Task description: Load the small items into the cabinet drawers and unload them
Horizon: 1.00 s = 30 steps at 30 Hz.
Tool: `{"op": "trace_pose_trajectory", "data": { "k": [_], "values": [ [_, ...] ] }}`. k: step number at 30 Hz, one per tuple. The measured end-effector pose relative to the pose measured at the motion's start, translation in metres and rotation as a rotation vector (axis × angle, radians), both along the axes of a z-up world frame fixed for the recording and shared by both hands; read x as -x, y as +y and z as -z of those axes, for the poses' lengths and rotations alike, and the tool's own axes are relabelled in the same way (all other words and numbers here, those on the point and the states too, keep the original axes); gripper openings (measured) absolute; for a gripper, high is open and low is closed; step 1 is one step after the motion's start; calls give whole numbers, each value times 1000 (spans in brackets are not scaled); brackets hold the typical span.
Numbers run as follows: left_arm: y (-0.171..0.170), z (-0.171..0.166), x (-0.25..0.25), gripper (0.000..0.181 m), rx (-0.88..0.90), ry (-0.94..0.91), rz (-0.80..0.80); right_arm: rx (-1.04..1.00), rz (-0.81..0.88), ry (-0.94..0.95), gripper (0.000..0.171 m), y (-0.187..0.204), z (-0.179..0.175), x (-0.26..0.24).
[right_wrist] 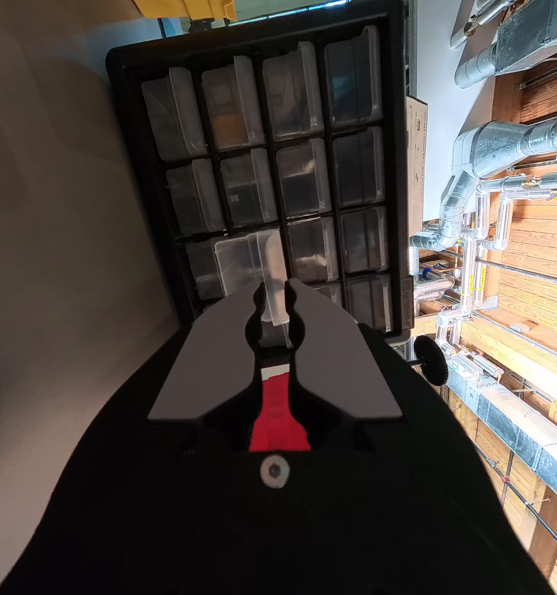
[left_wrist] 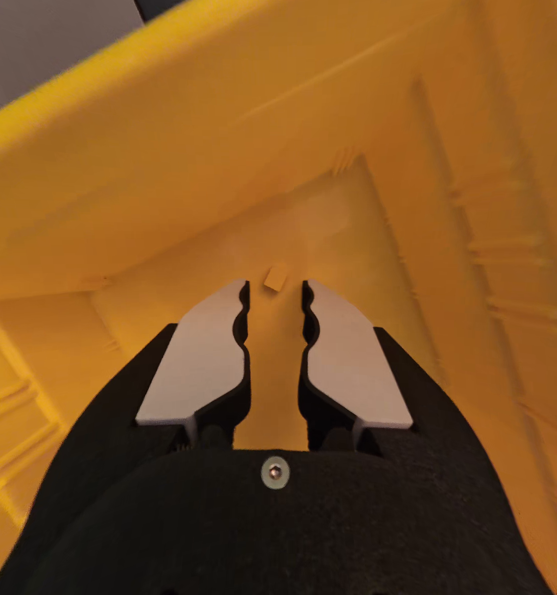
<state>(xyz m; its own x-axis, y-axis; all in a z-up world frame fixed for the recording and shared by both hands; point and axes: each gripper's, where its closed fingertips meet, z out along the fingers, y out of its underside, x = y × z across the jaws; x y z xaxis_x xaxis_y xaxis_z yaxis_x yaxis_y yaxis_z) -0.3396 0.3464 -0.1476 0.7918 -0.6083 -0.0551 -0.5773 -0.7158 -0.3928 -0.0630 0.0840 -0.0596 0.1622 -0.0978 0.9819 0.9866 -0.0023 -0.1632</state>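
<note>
Left wrist view. We held the left gripper (left_wrist: pixel 275 285) inside a yellow bin (left_wrist: pixel 206 135), its fingers apart and gripping nothing. One small item (left_wrist: pixel 274 279) — a yellow block matching the bin — lay on the bin floor just beyond the fingertips, in line with the gap. We judged it light, rigid and not fragile; its flat sides suited a pinch across the narrow width. Being so low, it called for the fingertips to reach right down to the floor. We counted one item here; no others showed.

Right wrist view. The picture was rolled sideways. The right gripper (right_wrist: pixel 274 285) had its fingers nearly together on the front lip of one clear drawer (right_wrist: pixel 248 257), which stood out from the black cabinet (right_wrist: pixel 396 180). We judged the drawer thin-walled, smooth and somewhat slippery — best taken by that lip and drawn straight, since a skewed pull could bind it. We counted about fourteen drawer fronts showing, one of them pulled out; the gripper hid further fronts. Their contents were too dim to count.
</note>
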Motion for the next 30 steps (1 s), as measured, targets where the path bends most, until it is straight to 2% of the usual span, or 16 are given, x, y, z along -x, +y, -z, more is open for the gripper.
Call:
{"op": "trace_pose_trajectory", "data": {
  "k": [2, 3, 7, 9, 12, 14, 17, 19, 20, 23, 26, 30],
  "values": [
    [1, 0, 0, 23, -2, 12, -2, 1, -1, 4, 12, 0, 0, -1],
    [2, -1, 1, 13, -13, 23, -3, 1, -1, 5, 12, 0, 0, -1],
    [-2, -9, 1, 11, -22, 36, 19, 3, -1, 9, 12, 1, 0, -1],
    [-6, -31, 3, 11, -56, 29, 5, 4, 1, 10, 12, 1, 0, -1],
    [-22, -91, -7, 11, -153, -46, 13, 5, 4, 9, 12, 1, 0, -2],
    [-54, -142, -42, 11, -205, -206, 122, 6, 5, 9, 12, 1, 0, -2],
    [-141, -191, -115, 11, -166, -418, 491, 11, 2, 3, 12, 1, 0, -1],
    [-192, -193, -149, 11, -146, -383, 725, 16, 1, 2, 12, 0, 0, -1],
    [-207, -189, -165, 11, -170, -336, 793, 18, 1, 1, 12, 0, 0, -1],
    [-232, -173, -224, 12, -240, -262, 878, 10, -1, -7, 12, -1, -1, 0],
    [-236, -138, -268, 12, -253, -164, 908, 14, -1, -16, 12, -1, -1, 1],
    [-226, -98, -291, 12, -221, -29, 921, 21, -4, -29, 12, 0, 0, 2]
  ]
}}
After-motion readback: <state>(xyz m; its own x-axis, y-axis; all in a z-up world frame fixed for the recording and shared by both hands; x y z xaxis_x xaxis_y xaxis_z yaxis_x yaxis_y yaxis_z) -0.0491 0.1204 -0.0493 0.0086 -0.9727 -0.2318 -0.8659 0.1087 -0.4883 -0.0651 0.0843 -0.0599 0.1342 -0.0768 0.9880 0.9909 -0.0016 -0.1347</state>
